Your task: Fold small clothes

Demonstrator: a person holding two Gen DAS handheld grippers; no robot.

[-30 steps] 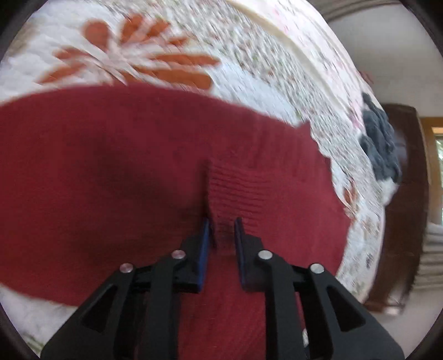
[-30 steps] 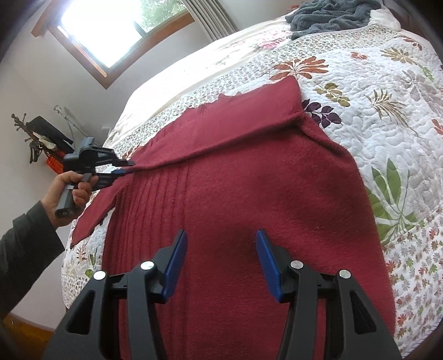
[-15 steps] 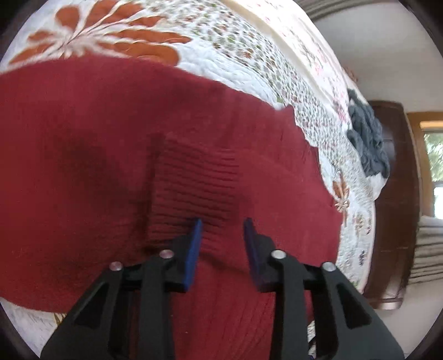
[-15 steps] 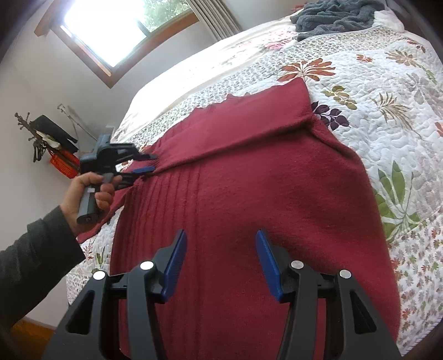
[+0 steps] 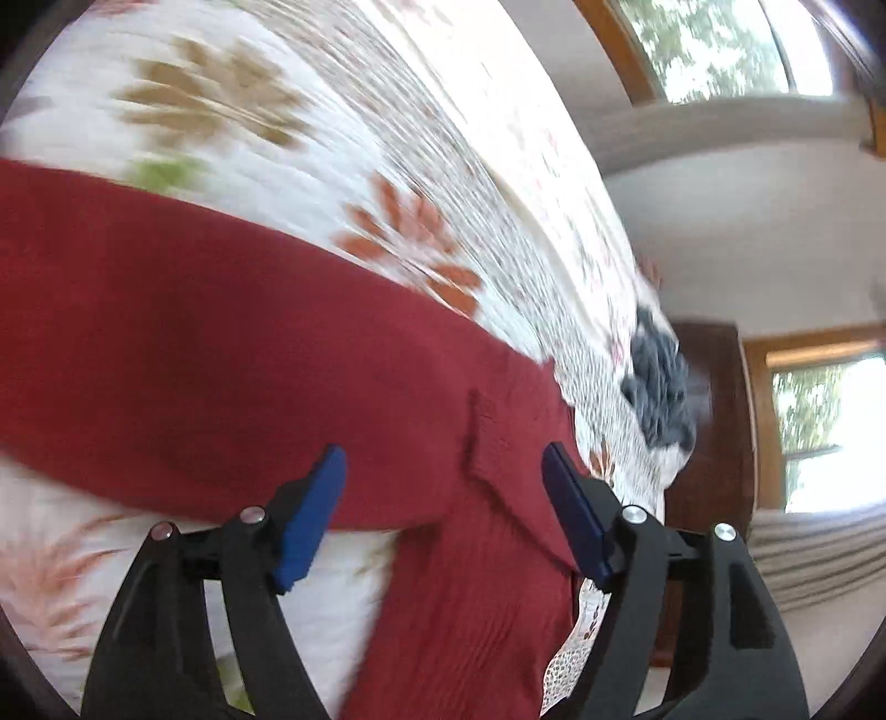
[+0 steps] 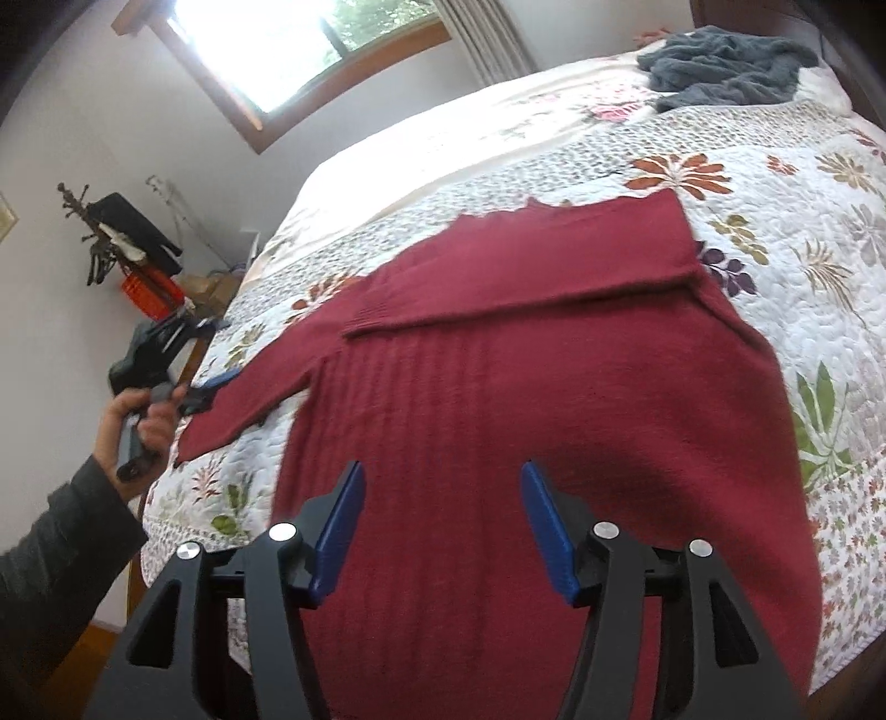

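Sweater [image 6: 531, 399] in dark red wool lies spread on the flowered quilt [image 6: 803, 232] of the bed, filling the middle and lower part of my right camera's frame. One sleeve [image 6: 526, 277] is folded across the chest, its ribbed cuff ending near the left of centre. The other sleeve [image 6: 243, 404] sticks out flat toward the left edge of the frame, over the quilt near the bed's edge.

My right claw [image 6: 443, 520] hangs above the lower body of the sweater at the bottom of the frame, its blue pads spread wide with nothing between them. I cannot tell whether it touches the wool.

My left claw [image 6: 213, 387] sits at the left of that frame, held in my left hand [image 6: 144, 421], a grey sleeve [image 6: 61, 543] below it. Its blue tips are just beside the outstretched sleeve's cuff. In my left camera, which is blurred, the left claw [image 5: 443, 498] is also spread apart, empty, with the red sweater [image 5: 221, 343] running across the middle of the frame and the ribbed cuff [image 5: 498, 443] showing between the pads, farther off.

A grey blanket [image 6: 725, 66] lies crumpled at the upper right of the right camera's frame, well apart from the sweater. A window [image 6: 288, 44] glows at the upper left.
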